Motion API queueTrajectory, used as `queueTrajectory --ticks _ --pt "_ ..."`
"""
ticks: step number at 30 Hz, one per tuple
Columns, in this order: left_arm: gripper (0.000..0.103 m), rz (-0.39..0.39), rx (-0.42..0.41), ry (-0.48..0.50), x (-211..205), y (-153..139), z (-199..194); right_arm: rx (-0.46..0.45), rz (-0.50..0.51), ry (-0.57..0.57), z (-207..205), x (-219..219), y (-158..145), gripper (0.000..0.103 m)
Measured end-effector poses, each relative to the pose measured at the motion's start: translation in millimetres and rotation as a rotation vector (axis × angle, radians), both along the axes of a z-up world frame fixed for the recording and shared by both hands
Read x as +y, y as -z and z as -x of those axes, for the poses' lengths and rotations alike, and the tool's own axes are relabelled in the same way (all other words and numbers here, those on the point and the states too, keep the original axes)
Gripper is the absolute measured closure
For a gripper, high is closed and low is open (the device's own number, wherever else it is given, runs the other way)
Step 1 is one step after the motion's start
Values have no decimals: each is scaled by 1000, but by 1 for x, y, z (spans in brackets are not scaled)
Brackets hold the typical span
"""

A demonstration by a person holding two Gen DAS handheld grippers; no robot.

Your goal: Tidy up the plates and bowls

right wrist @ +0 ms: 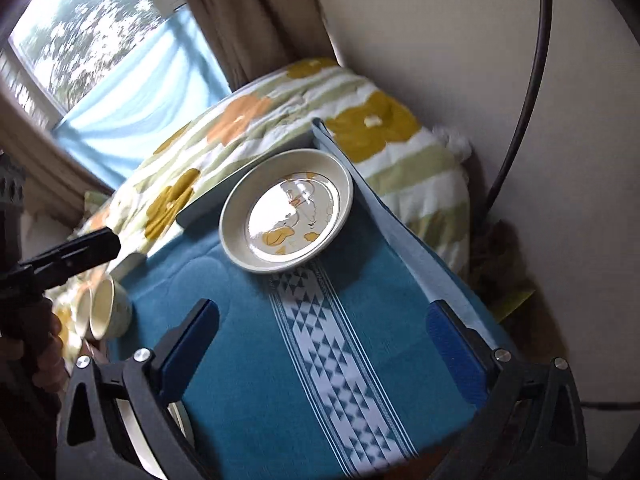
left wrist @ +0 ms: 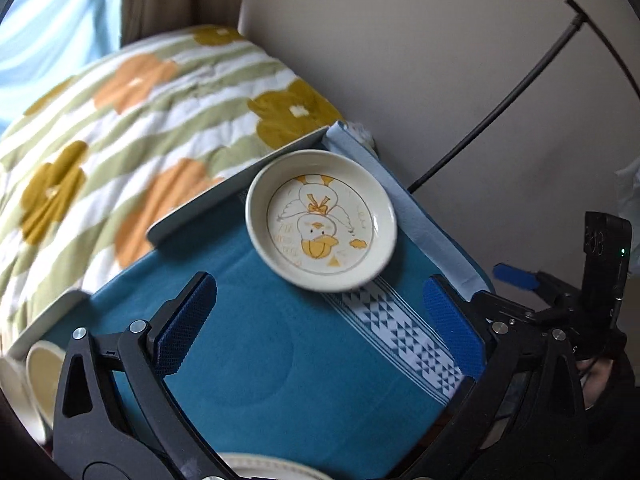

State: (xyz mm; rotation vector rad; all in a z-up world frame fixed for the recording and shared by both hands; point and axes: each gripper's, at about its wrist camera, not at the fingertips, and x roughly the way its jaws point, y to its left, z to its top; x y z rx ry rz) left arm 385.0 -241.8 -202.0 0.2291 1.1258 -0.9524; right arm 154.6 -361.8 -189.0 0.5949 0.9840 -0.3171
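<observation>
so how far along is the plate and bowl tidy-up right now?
Looks done: the duck plate sits alone at the far end of the blue cloth, nothing touching it. In hand: nothing; the left gripper and right gripper are both open and empty. Left: the cream cups lie on their sides at the cloth's left edge, and another dish rim shows at the near edge.
</observation>
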Motion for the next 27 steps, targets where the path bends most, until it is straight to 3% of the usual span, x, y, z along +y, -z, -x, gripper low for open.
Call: queueTrajectory --ticks 1,3,6,12,15,21,24,27 --pt "6 -12 13 7 -9 10 -9 3 -16 2 -7 -5 8 10" --pt "24 -61 29 6 -27 34 -30 7 -35 21 -22 -11 24 28" --pt "39 -111 63 -1 -48 66 -54 -23 -130 97 -39 -25 49 39" --pt "64 -142 147 4 -63 105 -79 -2 -162 128 -61 -33 78 55" --pt "73 -147 162 -2 -64 112 -84 6 -167 128 -67 -35 83 67" --pt "89 -149 160 -11 -61 119 -92 11 -135 125 -76 -37 87 80" --pt "91 -148 158 -16 -60 121 -94 -4 -157 128 -78 -39 90 88" --pt "91 -161 128 -6 -62 119 -91 1 -141 126 -78 -37 89 88"
